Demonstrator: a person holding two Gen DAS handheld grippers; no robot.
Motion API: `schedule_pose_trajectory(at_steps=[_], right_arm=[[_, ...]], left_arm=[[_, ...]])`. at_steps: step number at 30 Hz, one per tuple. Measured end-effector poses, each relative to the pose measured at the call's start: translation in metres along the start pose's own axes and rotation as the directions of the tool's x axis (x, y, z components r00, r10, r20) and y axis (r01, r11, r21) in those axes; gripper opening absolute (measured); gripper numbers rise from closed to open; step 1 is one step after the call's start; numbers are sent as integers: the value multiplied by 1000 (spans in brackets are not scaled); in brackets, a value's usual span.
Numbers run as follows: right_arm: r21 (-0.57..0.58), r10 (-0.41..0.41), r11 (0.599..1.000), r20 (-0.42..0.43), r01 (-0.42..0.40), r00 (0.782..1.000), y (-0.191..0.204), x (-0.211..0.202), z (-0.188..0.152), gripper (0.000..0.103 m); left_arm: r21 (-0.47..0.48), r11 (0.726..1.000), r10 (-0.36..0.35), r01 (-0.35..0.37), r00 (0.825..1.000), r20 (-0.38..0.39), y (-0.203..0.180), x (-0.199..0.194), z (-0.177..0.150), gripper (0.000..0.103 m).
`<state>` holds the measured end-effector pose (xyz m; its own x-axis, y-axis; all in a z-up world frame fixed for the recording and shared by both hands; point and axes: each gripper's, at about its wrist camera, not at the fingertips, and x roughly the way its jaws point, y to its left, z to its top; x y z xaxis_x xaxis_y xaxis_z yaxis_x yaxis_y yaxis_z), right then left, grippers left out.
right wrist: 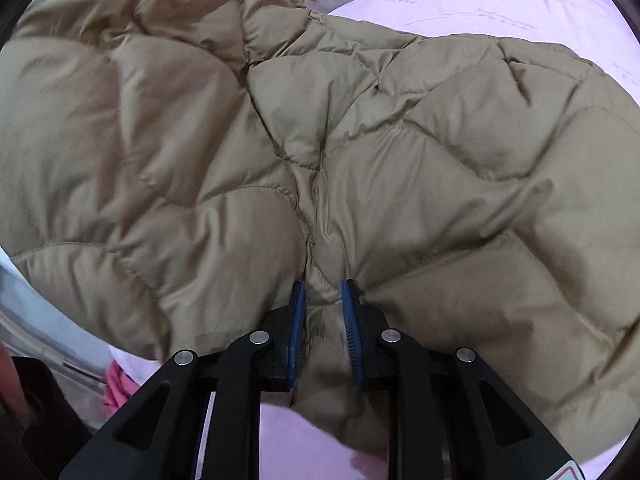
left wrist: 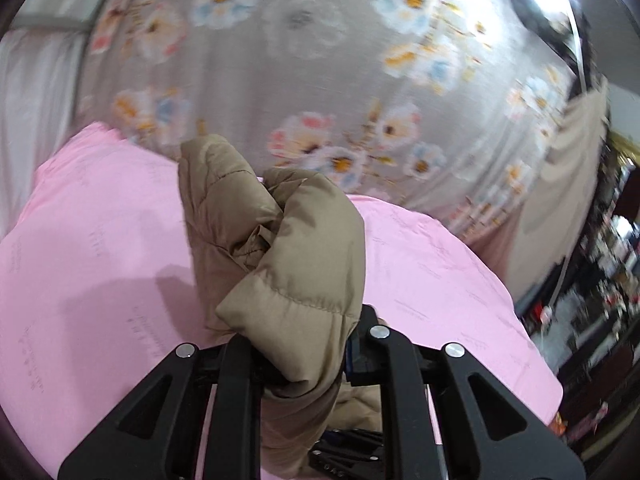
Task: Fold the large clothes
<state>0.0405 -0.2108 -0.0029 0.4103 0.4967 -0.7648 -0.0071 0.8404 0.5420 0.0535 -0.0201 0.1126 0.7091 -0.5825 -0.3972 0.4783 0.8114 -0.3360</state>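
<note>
A tan quilted puffer jacket [right wrist: 400, 140] lies spread over a pink sheet [right wrist: 480, 4] and fills most of the right wrist view. My right gripper [right wrist: 324, 308] is shut on a pinched fold at the jacket's near edge, its blue pads [right wrist: 298, 320] pressing from both sides. In the left wrist view a bunched end of the jacket [left wrist: 280, 248] stands up out of my left gripper [left wrist: 304, 320], held above the pink sheet [left wrist: 100, 260]. That gripper is shut on the fabric, which hides most of its fingers.
Beyond the pink sheet lies a grey floral bedspread [left wrist: 300, 80]. A beige cloth [left wrist: 568, 168] hangs at the bed's right side, with cluttered dark shelves [left wrist: 600, 280] past it. A bright pink cloth [right wrist: 116, 388] and pale fabric [right wrist: 32, 304] sit at the lower left of the right wrist view.
</note>
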Motion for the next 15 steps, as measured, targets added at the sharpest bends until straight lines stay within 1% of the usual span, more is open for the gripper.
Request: schedule_pose_trajectory(at_steps=[2,4,7,9,11,14,15], right_arm=[[27,-4,1000,38,3,999,-13,-25,-8,21],[51,-44,998,82,39,996,-27,-53,-15,22],[100,-115,990,139,102,984,-51,-94,-30,23],[138,-168,980,168,146,971,-64,-119,-40,23],[168,-234,965,191,203,953,-75,-143,-50,23],[191,-308,944,211,270,928,-83,-167,-63,23],[195,-333,936,216,293,918,-84,-175,-65,23]], left_arm=[[57,997,-42,44,999,-26,-30,14,-4,15],[97,993,-67,71,996,-52,-53,29,-11,15],[135,985,-90,104,990,-108,-80,52,-23,15],[159,981,-90,113,985,-149,-96,69,-34,15],[182,976,-87,124,976,-199,-109,86,-48,15],[197,970,-83,140,958,-273,-122,104,-71,15],[199,969,-80,147,947,-310,-127,114,-82,15]])
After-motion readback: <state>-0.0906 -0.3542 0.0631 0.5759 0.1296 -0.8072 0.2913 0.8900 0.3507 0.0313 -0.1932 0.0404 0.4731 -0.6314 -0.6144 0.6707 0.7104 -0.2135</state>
